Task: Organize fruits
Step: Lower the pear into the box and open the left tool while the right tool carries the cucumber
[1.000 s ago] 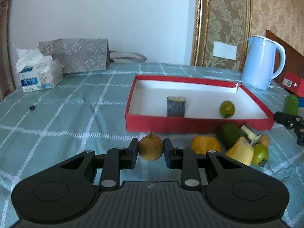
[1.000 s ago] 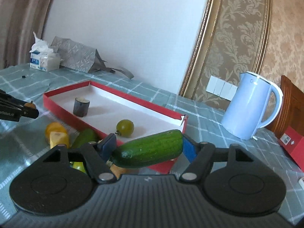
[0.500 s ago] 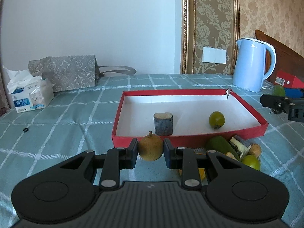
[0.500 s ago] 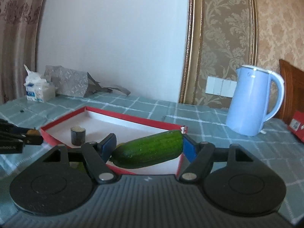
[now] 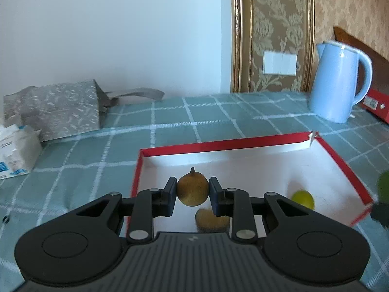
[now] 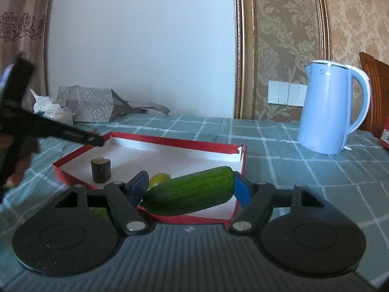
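Red tray (image 5: 340,163) with white floor sits on green checked cloth (image 5: 170,131). Left gripper (image 5: 192,193) clamped on a brown round fruit (image 5: 192,189), held above the tray's near-left part. Right gripper (image 6: 188,189) clamped endwise on a cucumber (image 6: 189,191), tilted, over the tray's near edge. Inside tray: dark stump piece (image 6: 100,170), green fruit (image 5: 302,199). Blue kettle (image 6: 328,107) beyond, apart from tray.

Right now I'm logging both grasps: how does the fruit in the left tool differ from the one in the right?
The brown fruit is small, round and stemmed; the cucumber is long, green and tilted. The left tool closes narrowly on the brown fruit; the right tool spans the cucumber's ends. Both are held above the red tray.
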{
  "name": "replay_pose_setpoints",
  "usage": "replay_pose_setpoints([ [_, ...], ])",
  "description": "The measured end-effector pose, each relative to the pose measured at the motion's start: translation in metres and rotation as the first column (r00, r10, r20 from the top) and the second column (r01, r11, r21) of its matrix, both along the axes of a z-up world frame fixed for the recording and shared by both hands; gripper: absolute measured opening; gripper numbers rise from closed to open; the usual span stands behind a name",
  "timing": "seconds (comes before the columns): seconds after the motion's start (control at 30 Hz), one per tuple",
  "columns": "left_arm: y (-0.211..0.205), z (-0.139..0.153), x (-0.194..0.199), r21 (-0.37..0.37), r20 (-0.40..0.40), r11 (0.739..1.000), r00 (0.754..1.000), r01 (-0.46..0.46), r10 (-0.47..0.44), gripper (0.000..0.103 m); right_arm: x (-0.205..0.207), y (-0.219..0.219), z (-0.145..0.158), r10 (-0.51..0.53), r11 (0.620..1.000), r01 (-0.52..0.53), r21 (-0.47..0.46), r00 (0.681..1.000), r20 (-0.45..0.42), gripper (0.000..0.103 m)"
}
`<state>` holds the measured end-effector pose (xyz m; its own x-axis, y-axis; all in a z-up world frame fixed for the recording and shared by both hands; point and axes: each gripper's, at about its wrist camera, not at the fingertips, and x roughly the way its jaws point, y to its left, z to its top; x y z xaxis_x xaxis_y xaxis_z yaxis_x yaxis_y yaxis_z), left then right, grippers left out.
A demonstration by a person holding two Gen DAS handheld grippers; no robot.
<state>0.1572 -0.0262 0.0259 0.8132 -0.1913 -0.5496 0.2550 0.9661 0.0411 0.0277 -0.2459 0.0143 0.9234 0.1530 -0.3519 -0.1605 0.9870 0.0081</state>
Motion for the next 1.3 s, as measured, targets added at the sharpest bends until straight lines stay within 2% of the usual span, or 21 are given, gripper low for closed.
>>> replay_pose_setpoints([
  [0.27,-0.017,-0.016,0.032,0.040,-0.045,0.999,0.999,-0.013,0.015,0.030,0.004,0.003,-0.005,0.014,1.000,-0.014,-0.010,0.999,-0.030,0.072],
  [0.3,-0.018,-0.017,0.034,0.044,-0.046,0.999,0.999,-0.016,0.018,0.035,0.005,0.003,-0.005,0.014,1.000,-0.015,-0.012,0.999,-0.032,0.072],
  [0.33,-0.018,-0.018,0.035,0.047,-0.045,0.999,0.999,-0.019,0.021,0.049,0.005,0.003,-0.006,0.014,1.000,-0.014,-0.013,0.999,-0.034,0.072],
  [0.4,-0.016,-0.018,0.033,0.043,-0.023,0.999,0.999,-0.033,0.034,0.065,0.006,0.003,-0.007,0.014,1.000,-0.015,-0.013,0.999,-0.041,0.072],
  [0.53,-0.009,-0.011,0.020,0.060,0.035,0.995,0.997,-0.077,0.075,0.066,0.006,0.002,-0.009,0.009,1.000,-0.009,-0.010,0.999,-0.043,0.072],
  [0.7,0.013,0.002,-0.019,0.028,0.106,0.991,0.986,-0.130,0.127,0.066,0.007,-0.001,-0.008,-0.002,1.000,0.002,-0.001,0.999,-0.039,0.072],
  [0.83,0.024,0.002,-0.060,0.026,0.149,0.988,0.978,-0.150,0.145,0.076,0.007,-0.001,-0.009,-0.003,1.000,0.004,0.009,0.999,-0.050,0.072],
  [1.07,0.040,-0.019,-0.101,0.010,0.099,0.988,0.984,-0.153,0.151,0.076,0.007,-0.001,-0.010,-0.008,1.000,0.009,0.020,0.998,-0.055,0.072],
  [1.2,0.046,-0.029,-0.108,0.002,0.063,0.985,0.984,-0.170,0.169,0.076,0.006,0.000,-0.009,-0.004,0.999,0.006,0.033,0.999,-0.051,0.072],
  [1.3,0.049,-0.038,-0.108,-0.012,0.027,0.985,0.985,-0.173,0.173,0.076,0.005,-0.004,-0.007,0.012,0.997,-0.008,0.077,0.999,-0.052,0.072],
])
